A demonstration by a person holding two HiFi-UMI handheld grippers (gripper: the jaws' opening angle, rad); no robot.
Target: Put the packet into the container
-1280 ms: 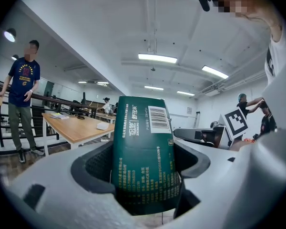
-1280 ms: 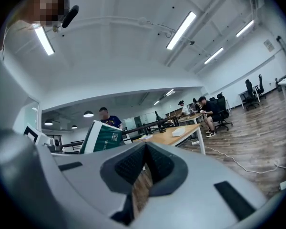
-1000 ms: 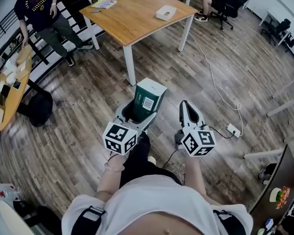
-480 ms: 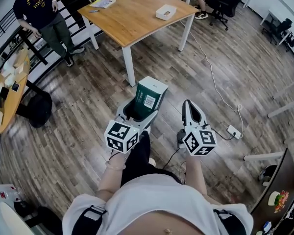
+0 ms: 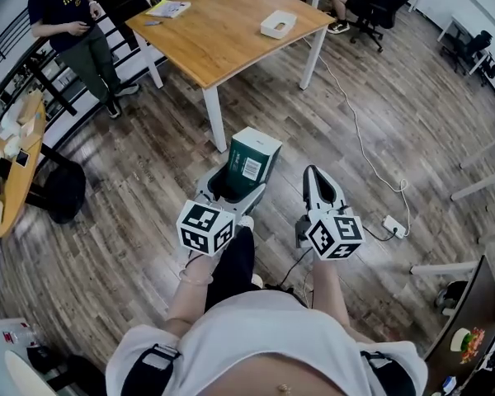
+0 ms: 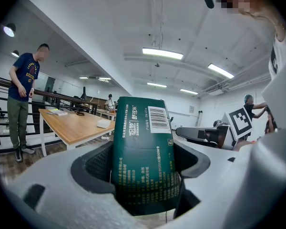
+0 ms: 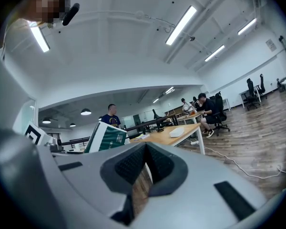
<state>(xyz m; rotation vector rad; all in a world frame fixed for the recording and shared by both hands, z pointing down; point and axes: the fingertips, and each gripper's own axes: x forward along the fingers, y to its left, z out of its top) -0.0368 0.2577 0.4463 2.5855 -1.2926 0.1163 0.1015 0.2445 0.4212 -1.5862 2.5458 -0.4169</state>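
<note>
Near the centre of the head view, the left gripper has its fingers clamped on a dark green, glossy, box-shaped packet. The packet carries a white barcode label and small white print, perhaps Chinese. The right gripper has its fingers pressed together, holding nothing.

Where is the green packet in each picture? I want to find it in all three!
Head view: the packet stands in the middle, held in the left tool.
Left gripper view: the packet fills the centre, between the jaws.
Right gripper view: the packet shows small, left of centre.
Shared landmark: the wooden table with the white box on it.
</note>
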